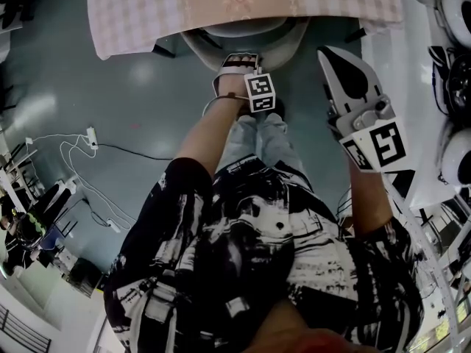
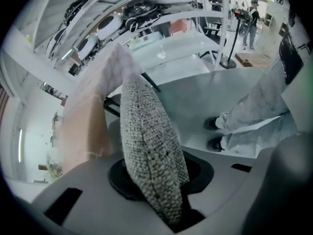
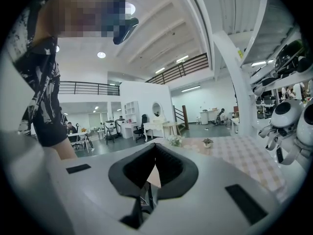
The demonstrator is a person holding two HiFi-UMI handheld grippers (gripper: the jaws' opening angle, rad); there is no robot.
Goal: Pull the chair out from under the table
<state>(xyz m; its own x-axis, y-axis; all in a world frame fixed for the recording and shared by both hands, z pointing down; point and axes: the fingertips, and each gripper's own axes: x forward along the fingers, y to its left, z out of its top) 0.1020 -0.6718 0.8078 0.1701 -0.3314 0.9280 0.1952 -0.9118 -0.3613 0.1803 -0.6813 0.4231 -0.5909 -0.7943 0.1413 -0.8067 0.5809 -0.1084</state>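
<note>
Woven grey chair back (image 2: 151,151) | grasped edge-on by the down-pointing left claw (image 1: 237,68) | chair (image 1: 283,46) lies just beyond that claw, under the checked-cloth counter (image 1: 147,13) | right claw (image 3: 155,153) clenched, empty, farther off | pull judged toward the person.

Left gripper (image 1: 241,59) at chair (image 1: 285,46) back
</note>
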